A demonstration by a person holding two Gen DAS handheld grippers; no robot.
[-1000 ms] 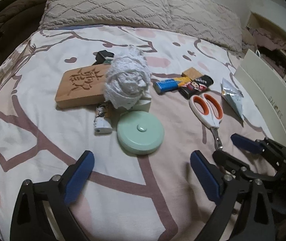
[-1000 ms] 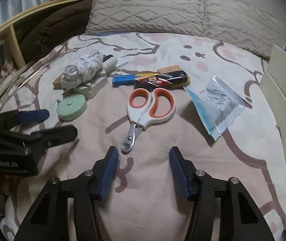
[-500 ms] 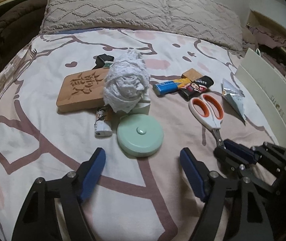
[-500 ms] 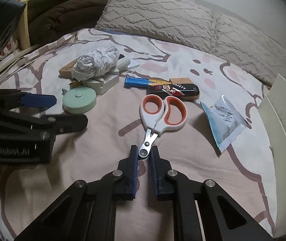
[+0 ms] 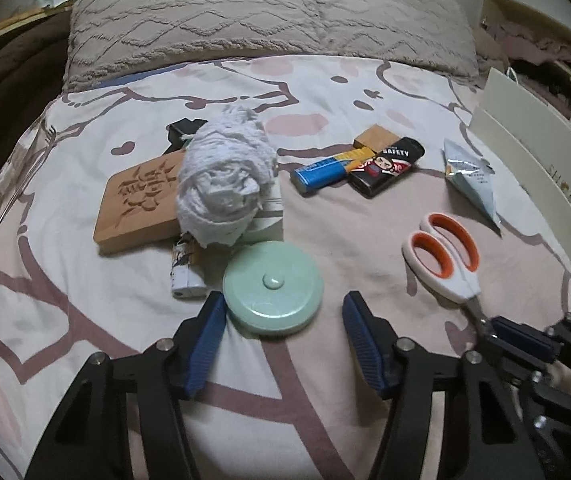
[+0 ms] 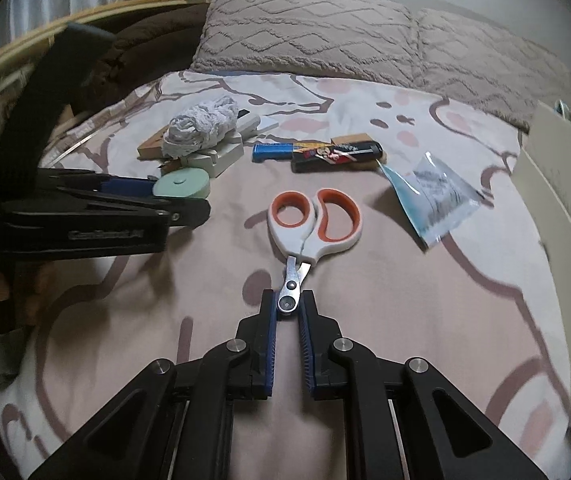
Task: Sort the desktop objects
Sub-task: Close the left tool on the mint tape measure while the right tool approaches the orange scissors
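My right gripper [image 6: 289,303] is shut on the steel blades of the white scissors with orange handles [image 6: 315,220], which lie on the bed sheet [image 6: 385,300]. In the left wrist view the same scissors [image 5: 443,254] lie at the right, their blade tip in the right gripper [image 5: 515,338]. My left gripper [image 5: 283,322] straddles the near half of a round mint-green tape measure [image 5: 273,294], and its jaws are closing. The left pad is at the disc's edge. The right pad stands clear of it.
Behind the disc lie a crumpled white cloth [image 5: 225,184], a carved wooden block [image 5: 137,200] and a small lighter [image 5: 185,272]. Further right are a blue lighter [image 5: 319,172], a black one [image 5: 385,168] and a foil packet [image 5: 471,180]. A white box [image 5: 541,184] stands at the right, pillows [image 5: 269,20] behind.
The right gripper closed on the scissors' blades and has shifted them slightly. The left gripper's jaws narrowed and came forward around the green tape measure.
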